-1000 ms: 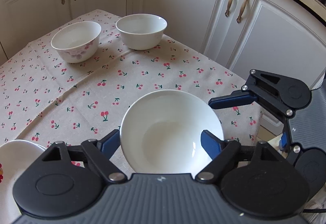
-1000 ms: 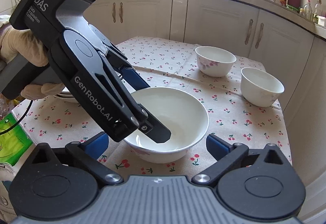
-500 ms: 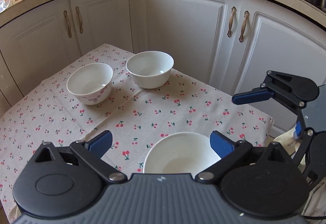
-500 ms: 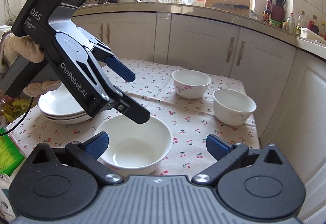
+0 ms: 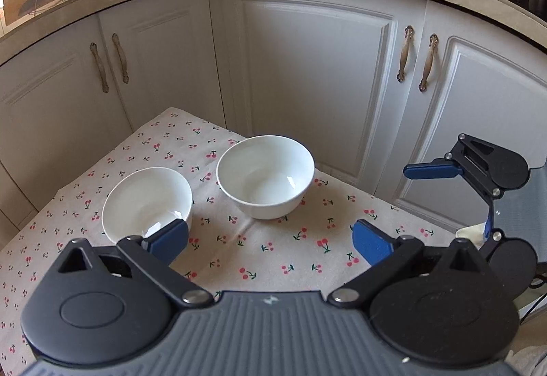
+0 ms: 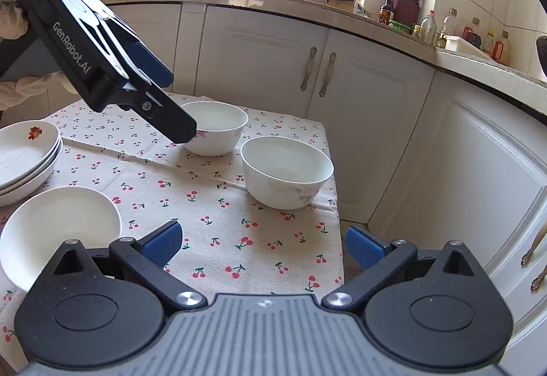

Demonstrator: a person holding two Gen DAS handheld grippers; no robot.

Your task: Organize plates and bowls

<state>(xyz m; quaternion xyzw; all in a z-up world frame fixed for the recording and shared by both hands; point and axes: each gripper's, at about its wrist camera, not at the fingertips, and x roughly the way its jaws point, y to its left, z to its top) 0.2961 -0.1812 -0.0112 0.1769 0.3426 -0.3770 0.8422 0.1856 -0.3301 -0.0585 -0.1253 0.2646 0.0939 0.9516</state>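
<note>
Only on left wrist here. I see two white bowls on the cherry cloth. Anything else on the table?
Observer: Yes. The right wrist view shows a wide shallow bowl standing alone near the front edge of the table.
Operator: Any plates?
Observer: A stack of plates sits just behind that shallow bowl. The top one has a small red-orange motif on its rim.
Operator: Are my two bowls plain white?
Observer: No. The corner bowl has a pale floral print on its outer wall, and the far bowl shows a pink print low on its side.
</note>
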